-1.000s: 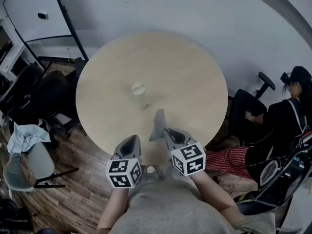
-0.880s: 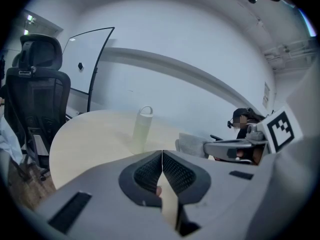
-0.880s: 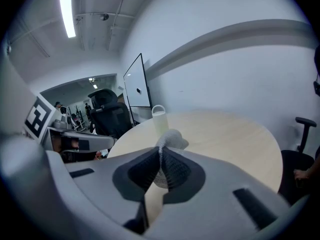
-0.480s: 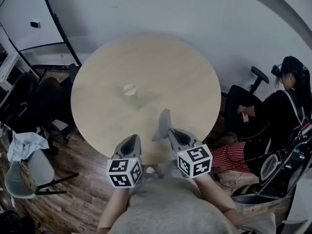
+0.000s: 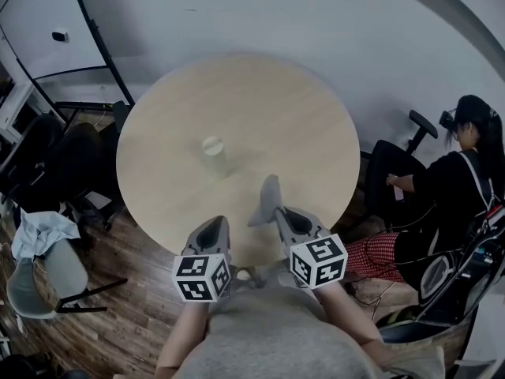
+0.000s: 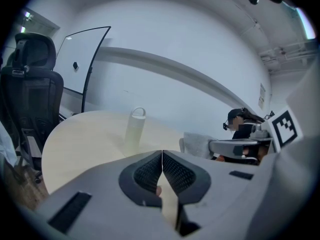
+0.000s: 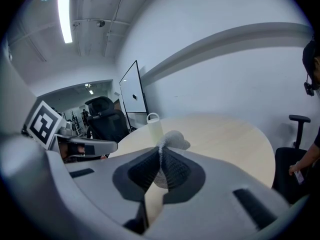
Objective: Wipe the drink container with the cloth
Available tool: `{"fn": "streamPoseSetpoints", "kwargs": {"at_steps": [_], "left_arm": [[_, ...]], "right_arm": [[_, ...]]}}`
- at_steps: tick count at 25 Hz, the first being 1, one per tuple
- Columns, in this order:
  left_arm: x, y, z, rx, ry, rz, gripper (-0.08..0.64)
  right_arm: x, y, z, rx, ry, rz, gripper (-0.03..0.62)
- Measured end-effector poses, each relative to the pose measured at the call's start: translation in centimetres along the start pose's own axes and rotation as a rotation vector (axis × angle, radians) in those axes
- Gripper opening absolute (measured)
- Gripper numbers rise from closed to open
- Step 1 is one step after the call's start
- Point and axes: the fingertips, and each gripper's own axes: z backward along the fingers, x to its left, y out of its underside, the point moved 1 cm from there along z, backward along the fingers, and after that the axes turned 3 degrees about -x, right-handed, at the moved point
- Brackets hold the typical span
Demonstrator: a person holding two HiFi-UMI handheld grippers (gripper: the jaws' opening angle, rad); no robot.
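A pale drink container (image 5: 213, 154) with a loop handle on its lid stands upright near the middle of the round wooden table (image 5: 308, 125); it also shows as a tall bottle (image 6: 135, 130) and a small bottle (image 7: 154, 125). My right gripper (image 5: 278, 212) hovers at the table's near edge, shut on a grey cloth (image 5: 267, 200) that sticks up from its jaws (image 7: 170, 140). My left gripper (image 5: 210, 234) is shut and empty beside it, its jaws pressed together (image 6: 162, 165). Both are well short of the container.
Black office chairs (image 5: 55, 160) stand left of the table, with a grey chair (image 5: 49, 271) holding a light cloth (image 5: 43, 222). A seated person (image 5: 465, 188) and another chair (image 5: 394, 172) are on the right. A whiteboard (image 5: 39, 22) leans on the wall.
The head view has shifted a little; the container sits lower left in view than a second ago. Both grippers stay at the near edge, the right still holding the cloth.
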Motion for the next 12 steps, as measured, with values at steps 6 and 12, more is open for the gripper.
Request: {"fn": "streamPoseSetpoints", "kwargs": {"at_steps": [6, 12], "left_arm": [[0.16, -0.34, -0.37, 0.000, 0.009, 0.001, 0.003], [0.26, -0.21, -0.68, -0.003, 0.002, 0.010, 0.003]], "right_arm": [[-0.16, -0.11, -0.24, -0.001, 0.007, -0.007, 0.008], [-0.26, -0.12, -0.34, -0.004, -0.010, -0.013, 0.008]]}}
